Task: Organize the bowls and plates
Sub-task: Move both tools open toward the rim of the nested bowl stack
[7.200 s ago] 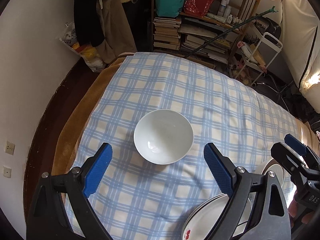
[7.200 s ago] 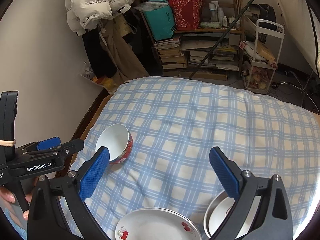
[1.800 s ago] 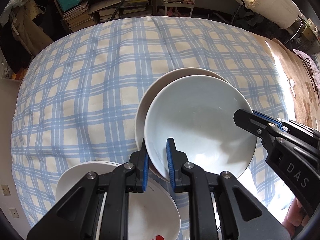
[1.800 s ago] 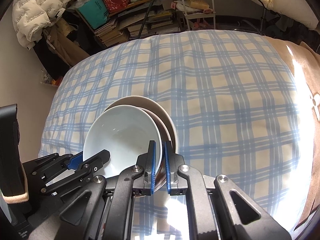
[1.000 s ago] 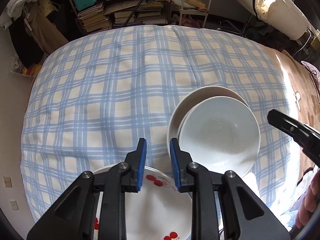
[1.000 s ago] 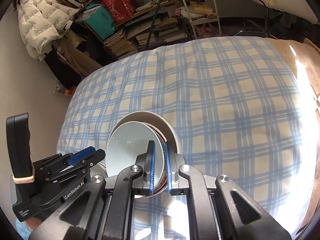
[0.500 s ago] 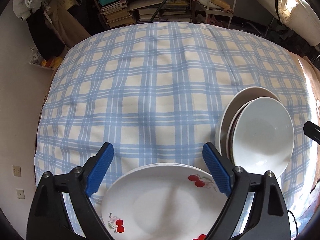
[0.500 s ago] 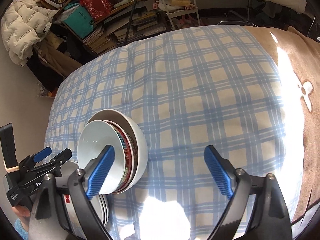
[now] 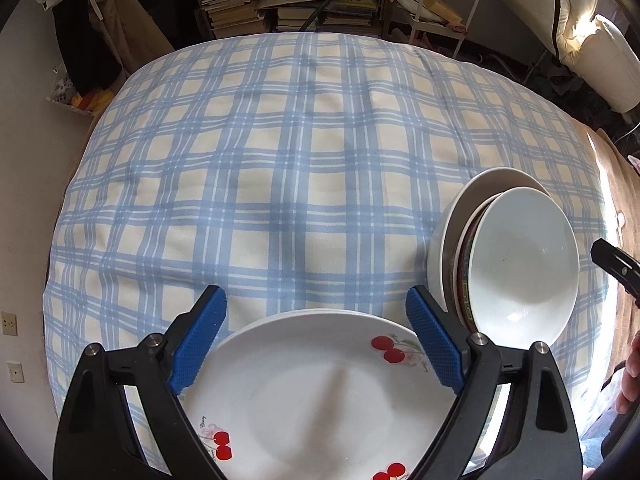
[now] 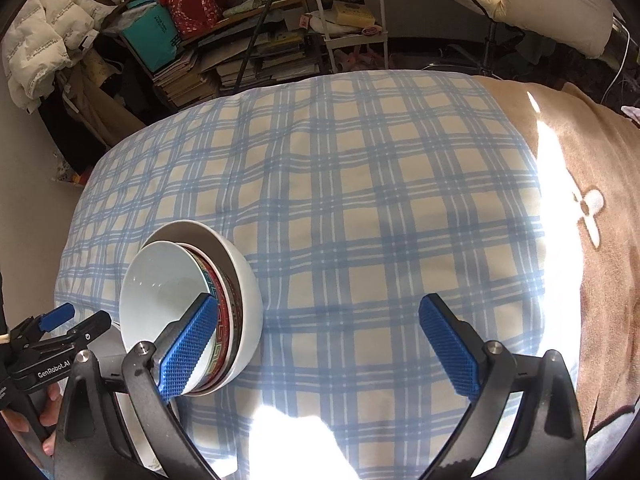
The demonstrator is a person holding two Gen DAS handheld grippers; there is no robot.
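Three bowls nested in one stack, lying on the blue plaid cloth [image 9: 280,184]: plain white bowl [image 9: 520,268] innermost, red patterned bowl [image 10: 224,308] in the middle with only its rim showing, bigger white bowl [image 10: 240,276] outermost. The stack sits at right of centre in the left wrist view and lower left in the right wrist view, tipped so the openings face the cameras.

Plates: cherry-print plate [image 9: 320,392] on top of at least one more white rim at bottom centre of the left view; exact plate count cannot be told. The pile lies just beside the bowl stack, near the cloth's lower edge.

Left gripper [image 9: 316,338] spread wide, nothing between its blue pads, hovering over the cherry plate; right pad is close to the bowl stack's rim. Right gripper [image 10: 320,350] also wide and empty; its left pad overlaps the bowl stack in the picture, contact cannot be told.

Open room: the whole upper and middle cloth is bare in both views. Brown blanket [image 10: 592,168] borders the cloth at right. Cluttered bookshelf [image 10: 240,52] and white cart [image 10: 348,16] beyond the far edge at top.
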